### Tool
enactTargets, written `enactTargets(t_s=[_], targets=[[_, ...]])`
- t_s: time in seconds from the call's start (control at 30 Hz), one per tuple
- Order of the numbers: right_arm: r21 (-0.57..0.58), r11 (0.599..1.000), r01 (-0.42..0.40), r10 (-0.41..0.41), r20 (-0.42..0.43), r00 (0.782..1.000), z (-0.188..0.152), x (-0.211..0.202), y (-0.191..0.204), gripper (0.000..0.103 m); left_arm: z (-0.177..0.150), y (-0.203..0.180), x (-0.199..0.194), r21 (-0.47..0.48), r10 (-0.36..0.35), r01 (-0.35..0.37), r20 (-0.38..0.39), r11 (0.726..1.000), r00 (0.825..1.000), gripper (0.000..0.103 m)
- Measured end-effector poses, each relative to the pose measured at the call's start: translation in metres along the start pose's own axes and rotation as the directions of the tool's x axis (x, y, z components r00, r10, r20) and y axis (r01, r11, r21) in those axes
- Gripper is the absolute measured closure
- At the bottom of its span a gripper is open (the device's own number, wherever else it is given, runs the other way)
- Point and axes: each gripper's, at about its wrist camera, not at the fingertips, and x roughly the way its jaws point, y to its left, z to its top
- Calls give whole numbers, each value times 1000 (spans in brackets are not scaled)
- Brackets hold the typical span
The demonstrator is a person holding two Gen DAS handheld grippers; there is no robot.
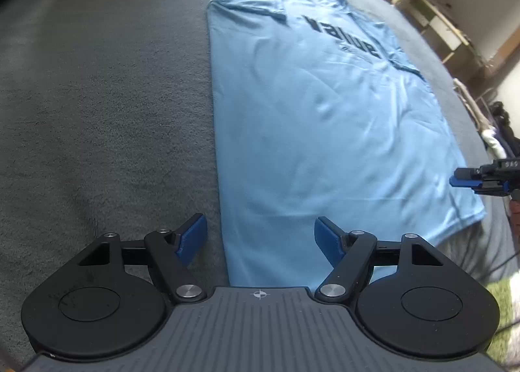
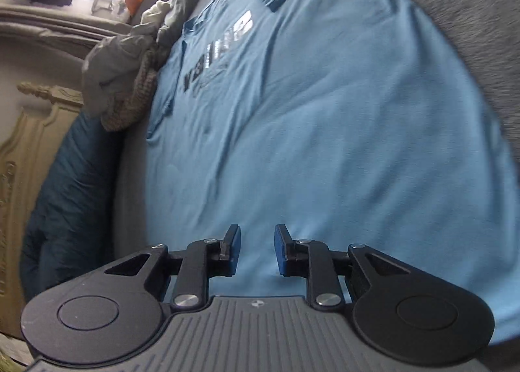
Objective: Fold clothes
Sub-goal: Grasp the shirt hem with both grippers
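Blue T-shirt (image 1: 318,118) lies flat on grey bedding (image 1: 104,105), print side up, long left edge straight, sleeves seemingly already tucked in toward the chest print. Left wrist view: left gripper (image 1: 260,238) hangs just above the near hem corner, jaws wide apart, nothing between them, one pad over bedding, the other over cloth. Right gripper (image 1: 477,180) shows at the far right edge near the opposite hem corner; from here its gap can't be read. Risk, my judgement: jaws straddle the shirt edge, so closing could catch the fuzzy bedding with the hem, or only the top layer, and the fold would drag askew. Right wrist view: right gripper (image 2: 257,250) sits over the T-shirt's (image 2: 325,131) lower part, jaws narrow with a clear slot, empty, cloth below but not pinched. Frame is motion-smeared at the right. Heap of grey-green clothes (image 2: 136,57) and a knit piece (image 2: 130,102) touch the shirt's collar end; a dark blue duvet (image 2: 68,196) lies beside. Risk, judged: that narrow slot may skate over flat fabric and miss; mismatched corner grabs would twist the hem; folding toward the collar could land the hem on the heap.
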Motion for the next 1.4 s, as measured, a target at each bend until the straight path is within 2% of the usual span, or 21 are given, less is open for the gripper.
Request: enactTargets(t_s=[0.07, 0.17, 0.23, 0.3, 0.43, 0.57, 0.73, 0.87, 1.03, 1.2, 1.4], targets=[[-57, 995, 80, -78, 36, 996, -4, -20, -1, 79, -2, 0, -1, 8, -16, 17, -2, 1000, 1000, 32], [-74, 985, 157, -147, 122, 982, 3, -51, -13, 78, -2, 1, 3, 3, -38, 38, -19, 999, 999, 33], [-27, 982, 185, -177, 182, 967, 12, -67, -29, 72, -2, 1, 6, -2, -49, 49, -28, 999, 998, 34], [50, 982, 181, -188, 227, 956, 25, -72, -44, 70, -1, 0, 9, -4, -59, 59, -39, 998, 997, 35], [156, 971, 178, -213, 248, 945, 40, -68, -69, 70, -4, 2, 11, -27, -77, 75, -77, 997, 994, 36], [188, 971, 148, -188, 217, 958, 52, -62, -85, 66, -8, 5, 11, -69, -116, 109, -109, 992, 987, 40], [233, 968, 95, -126, 125, 984, 41, -52, -98, 61, -14, 4, 11, -80, -126, 116, -138, 990, 982, 46], [234, 970, 64, -84, 73, 994, 35, -57, -100, 58, -11, 9, 11, -77, -130, 118, -167, 990, 977, 49], [248, 966, 71, -97, 95, 991, 38, -61, -101, 58, -4, 18, 13, -103, -130, 115, -150, 988, 980, 50], [288, 956, 46, -82, 114, 990, 42, -54, -109, 58, -5, 23, 18, -137, -173, 150, -172, 979, 970, 49], [373, 926, -53, 19, 95, 995, 21, -60, -129, 59, -16, 23, 20, -178, -213, 176, -219, 968, 952, 50]])
